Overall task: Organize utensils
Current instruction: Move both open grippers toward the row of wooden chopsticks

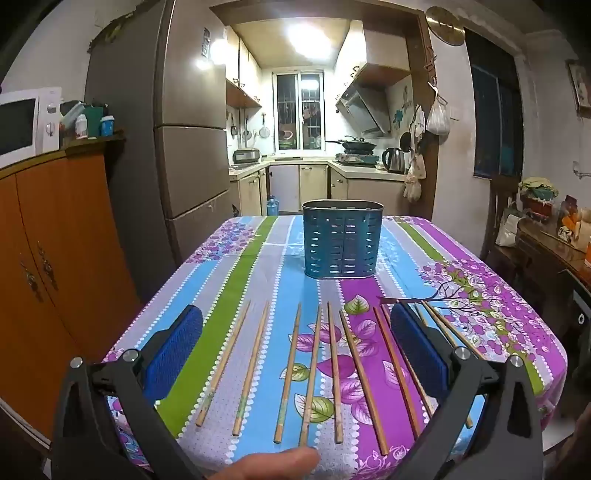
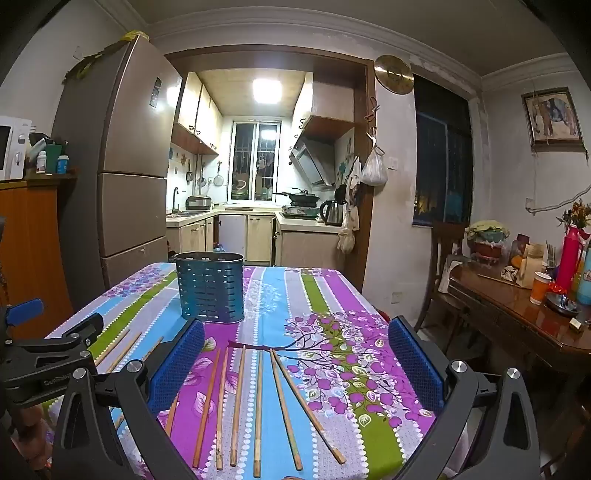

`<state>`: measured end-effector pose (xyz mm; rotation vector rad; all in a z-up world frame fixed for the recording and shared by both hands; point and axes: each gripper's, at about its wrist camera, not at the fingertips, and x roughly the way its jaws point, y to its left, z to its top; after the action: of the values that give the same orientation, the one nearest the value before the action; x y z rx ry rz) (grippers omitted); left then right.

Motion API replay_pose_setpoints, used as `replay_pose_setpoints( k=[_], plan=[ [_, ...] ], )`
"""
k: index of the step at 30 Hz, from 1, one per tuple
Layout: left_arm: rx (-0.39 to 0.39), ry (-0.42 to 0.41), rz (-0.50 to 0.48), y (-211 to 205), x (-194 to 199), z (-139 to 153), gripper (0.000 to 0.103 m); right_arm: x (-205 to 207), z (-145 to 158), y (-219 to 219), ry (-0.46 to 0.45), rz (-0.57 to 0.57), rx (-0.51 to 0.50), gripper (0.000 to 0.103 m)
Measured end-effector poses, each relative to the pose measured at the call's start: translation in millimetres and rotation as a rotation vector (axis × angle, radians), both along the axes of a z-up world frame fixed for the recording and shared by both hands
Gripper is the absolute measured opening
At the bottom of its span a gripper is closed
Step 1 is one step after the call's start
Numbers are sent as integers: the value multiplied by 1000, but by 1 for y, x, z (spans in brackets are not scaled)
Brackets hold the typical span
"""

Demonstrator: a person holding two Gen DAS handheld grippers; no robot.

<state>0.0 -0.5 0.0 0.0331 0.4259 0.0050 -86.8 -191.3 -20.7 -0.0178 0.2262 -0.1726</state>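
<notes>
Floral-cloth counter point(image 1: 236, 266) carries a blue holder point(image 1: 342, 239) beyond loose chopsticks point(image 1: 334, 373); your left tongs point(image 1: 295, 354) and right tongs point(image 2: 295, 365) stand apart, holding nothing.

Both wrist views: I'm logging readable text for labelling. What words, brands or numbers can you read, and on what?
None can be read with confidence.
Faint embossed lettering on the black clamp in the right wrist view: too small and blurred.
Bottles on the wooden cabinet: labels too small.
Wall clock: no numerals legible.
</notes>
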Motion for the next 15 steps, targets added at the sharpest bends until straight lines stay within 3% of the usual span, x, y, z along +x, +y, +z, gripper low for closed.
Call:
replay_pose_setpoints(
  k=[15],
  plan=[
    [19,1,26,4,-2,-8,98,1,-5,-3,18,-6,9,100]
  ],
)
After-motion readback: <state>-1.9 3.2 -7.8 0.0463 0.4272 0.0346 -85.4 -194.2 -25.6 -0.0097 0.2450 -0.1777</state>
